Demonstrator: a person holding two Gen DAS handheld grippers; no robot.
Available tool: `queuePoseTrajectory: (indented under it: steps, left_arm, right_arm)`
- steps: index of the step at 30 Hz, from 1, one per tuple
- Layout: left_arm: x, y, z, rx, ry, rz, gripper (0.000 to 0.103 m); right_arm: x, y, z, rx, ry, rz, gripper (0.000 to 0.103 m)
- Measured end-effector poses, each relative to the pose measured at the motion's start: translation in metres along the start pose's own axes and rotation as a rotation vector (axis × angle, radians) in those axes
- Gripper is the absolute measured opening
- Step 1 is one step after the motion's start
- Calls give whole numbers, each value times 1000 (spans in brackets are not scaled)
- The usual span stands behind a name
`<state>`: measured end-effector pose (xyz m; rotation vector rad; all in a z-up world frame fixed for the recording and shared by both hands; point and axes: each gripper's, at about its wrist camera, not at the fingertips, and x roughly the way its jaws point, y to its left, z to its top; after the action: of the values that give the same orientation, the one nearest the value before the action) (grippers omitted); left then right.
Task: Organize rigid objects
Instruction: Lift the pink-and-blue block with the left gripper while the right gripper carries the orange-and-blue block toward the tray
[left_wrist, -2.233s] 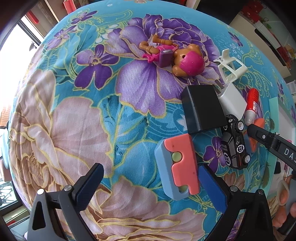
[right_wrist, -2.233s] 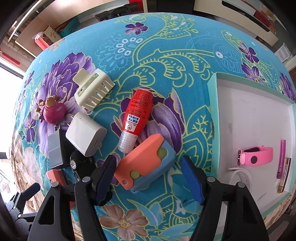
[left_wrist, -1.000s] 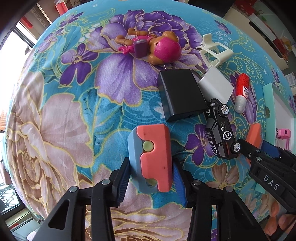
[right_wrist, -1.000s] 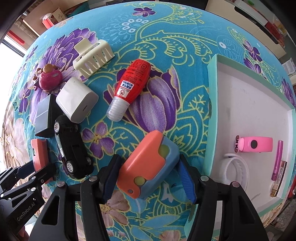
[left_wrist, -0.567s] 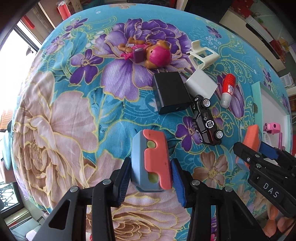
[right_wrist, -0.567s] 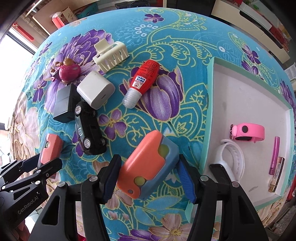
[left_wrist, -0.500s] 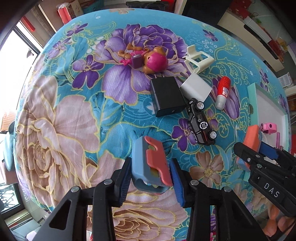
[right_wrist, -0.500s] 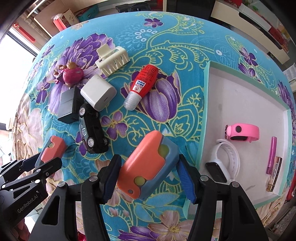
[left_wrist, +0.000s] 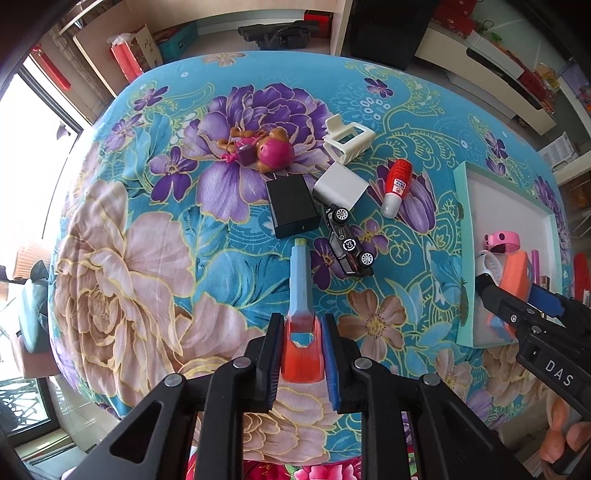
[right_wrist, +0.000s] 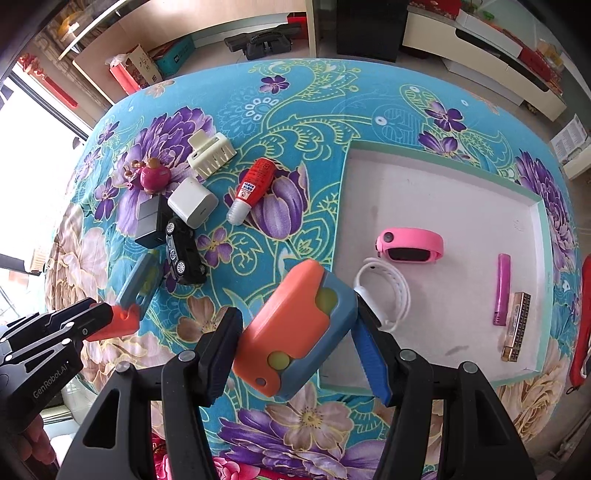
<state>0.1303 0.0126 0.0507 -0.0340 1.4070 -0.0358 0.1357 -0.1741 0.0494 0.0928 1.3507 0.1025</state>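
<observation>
My left gripper (left_wrist: 301, 354) is shut on an orange-and-blue block (left_wrist: 300, 295), held edge-on above the flowered cloth. It also shows in the right wrist view (right_wrist: 135, 291). My right gripper (right_wrist: 295, 343) is shut on a second orange-and-blue block (right_wrist: 295, 325), held above the near left edge of the white tray (right_wrist: 443, 192). That block shows at the right of the left wrist view (left_wrist: 515, 271). A pink watch (right_wrist: 410, 243), white band (right_wrist: 388, 291), pink stick (right_wrist: 502, 288) and harmonica (right_wrist: 517, 325) lie in the tray.
On the cloth lie a black toy car (left_wrist: 349, 243), a black charger (left_wrist: 291, 205), a white charger (left_wrist: 341, 186), a red bottle (left_wrist: 397, 181), a cream hair clip (left_wrist: 347, 142) and a pink doll (left_wrist: 266, 147). Shelves and floor lie beyond the table.
Both grippers have risen with their blocks. The left block has turned edge-on. The right block has moved rightward over the tray's edge.
</observation>
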Motion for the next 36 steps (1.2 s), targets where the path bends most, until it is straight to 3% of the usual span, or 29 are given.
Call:
queuePoseTrajectory:
  steps: [5,10,15,25,36]
  left_arm:
    - [-13,-11,1,15,-15,18,22]
    - [4,-18,-6,40,28,49,22]
    - [26,-14,-4,23,44,44,22]
    - [58,3,31,-7,12,-10,23]
    - [99,15,23,12,65,-21,24]
  right_arm:
    - [-14,-18,-5,16,-24,10,62]
    - [-18,-28,-11,22,-27,21,62]
    - [-9,-24,-14,9,-8,28,62]
    - [14,-8,1,-35,19,34,62]
    - [48,0,11,-50,67,29,62]
